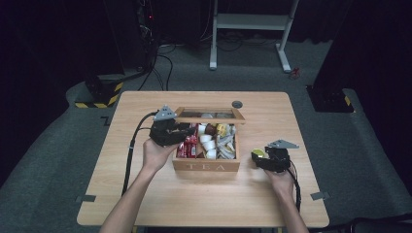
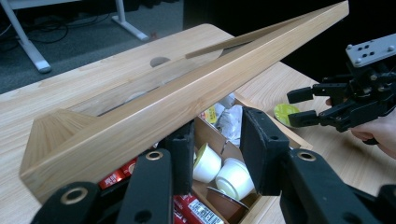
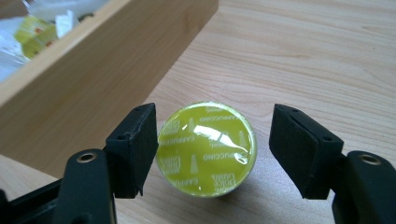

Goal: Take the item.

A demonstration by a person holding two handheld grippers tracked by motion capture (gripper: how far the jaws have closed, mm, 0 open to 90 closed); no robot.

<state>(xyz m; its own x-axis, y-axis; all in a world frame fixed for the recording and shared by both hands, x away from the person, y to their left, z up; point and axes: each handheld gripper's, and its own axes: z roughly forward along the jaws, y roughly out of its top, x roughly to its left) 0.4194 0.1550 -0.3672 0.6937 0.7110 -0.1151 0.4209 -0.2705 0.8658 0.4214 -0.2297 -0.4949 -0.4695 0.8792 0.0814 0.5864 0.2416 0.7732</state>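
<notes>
Tea box [image 1: 206,166] lid up, holds pods, sachets; R hand-held gripper [image 3: 212,149] released round yellow pod [image 3: 207,148]; L [image 2: 219,158] unclear.

"TEA" on box [image 1: 206,166]; "CAPPUCCINO" on capsule [image 3: 207,148]

A lab or recording studio: black curtains [image 1: 48,43] all round, grey carpet [image 1: 379,160], loose cables [image 1: 163,63] at 11 o'clock, a white stand [image 1: 252,29] at 12 o'clock behind the lone wooden bench [image 1: 145,194].

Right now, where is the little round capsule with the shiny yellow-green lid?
The yellow-green capsule sits on the wooden table, right of the wooden tea box, between the right gripper's open jaws.
</notes>
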